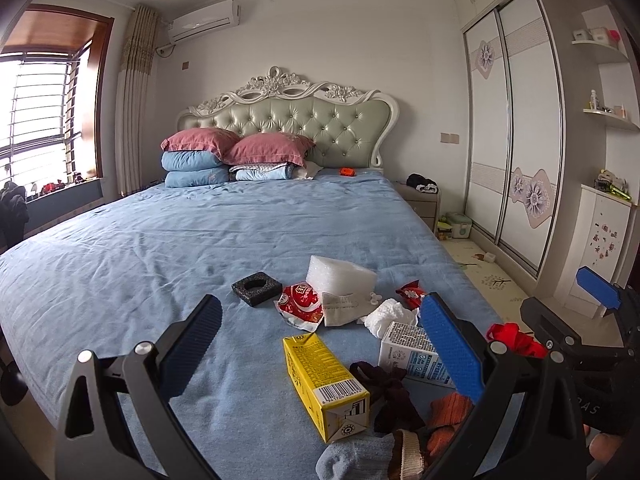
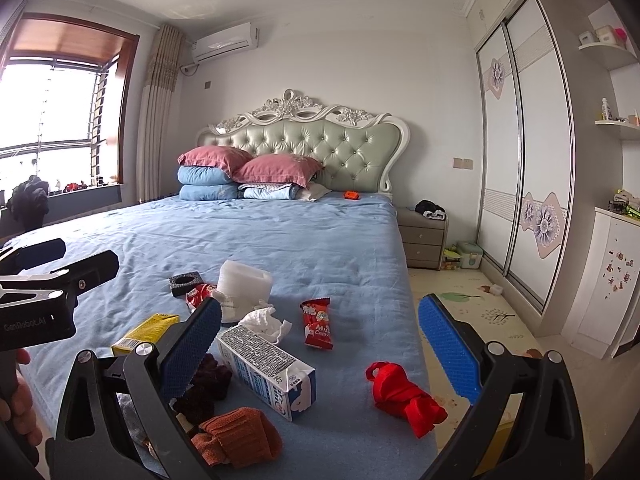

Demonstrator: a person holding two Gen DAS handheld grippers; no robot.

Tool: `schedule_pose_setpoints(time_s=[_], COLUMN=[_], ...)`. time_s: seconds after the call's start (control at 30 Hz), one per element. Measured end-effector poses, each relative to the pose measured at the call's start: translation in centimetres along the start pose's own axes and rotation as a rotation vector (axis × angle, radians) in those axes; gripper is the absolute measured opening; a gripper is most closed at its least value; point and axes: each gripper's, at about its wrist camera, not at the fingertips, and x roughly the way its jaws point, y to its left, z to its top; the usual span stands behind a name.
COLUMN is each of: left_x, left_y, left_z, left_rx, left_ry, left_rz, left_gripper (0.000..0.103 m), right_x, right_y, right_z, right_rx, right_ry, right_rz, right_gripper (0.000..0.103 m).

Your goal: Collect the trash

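1. While both tools hang wide open and empty over the foot of the bed (image 1: pixel 160 240), the trash lies scattered on the blue sheet, none of it gathered yet by the look of things.
2. Left tool (image 1: pixel 320 344) frames a yellow carton (image 1: pixel 324 384) lying on its side; the right tool (image 2: pixel 320 344) frames a white carton (image 2: pixel 268 368), also on its side.
3. Further up the bed sit a foam block (image 1: pixel 256 287), a bubble-wrap roll (image 1: pixel 340 278), a red wrapper (image 1: pixel 300 300), a crumpled tissue (image 2: pixel 266 322) and a candy packet (image 2: pixel 318 322), all near one another.
4. Socks are mixed in: a dark pair (image 2: pixel 204 384) touches the white carton, an orange one (image 2: pixel 240 436) lies just below it, a grey one (image 1: pixel 352 460) sits by the yellow carton, and a red bundle (image 2: pixel 404 396) rests near the bed's edge.
5. Risk, as judged: a grab at either carton could catch a neighbouring sock, sending clothing off with the rubbish.
6. Either carton may hold dregs; a hard pinch could squeeze liquid onto the sheet.
7. Tissue and wrappers are thin and limp, so fingers may close on bedding instead.
8. No bin shows in either view, so where the trash goes cannot be told.
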Motion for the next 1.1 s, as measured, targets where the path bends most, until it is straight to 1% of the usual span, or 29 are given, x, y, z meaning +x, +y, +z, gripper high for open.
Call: schedule_pose_setpoints(time_s=[0.47,0.73,1.1], left_x=[0.8,1.2,1.2], left_y=[-0.6,-0.7,-0.9], left_z=[-0.2,-0.5,-0.5], left_rx=[0.025,0.021,0.028], left_ry=[0.019,0.039,0.035], left_rz=[0.015,-0.001,0.005], left_gripper=[0.099,0.099,0.099], right_x=[0.1,0.3,0.3], right_y=[-0.4,-0.4,-0.5], right_z=[-0.2,-0.2,-0.4], right_rx=[0.01,0.01,0.015], right_ry=[0.003,0.003,0.003], right_rz=[0.015,0.017,0.018], right_gripper=[0.095,0.095,0.095])
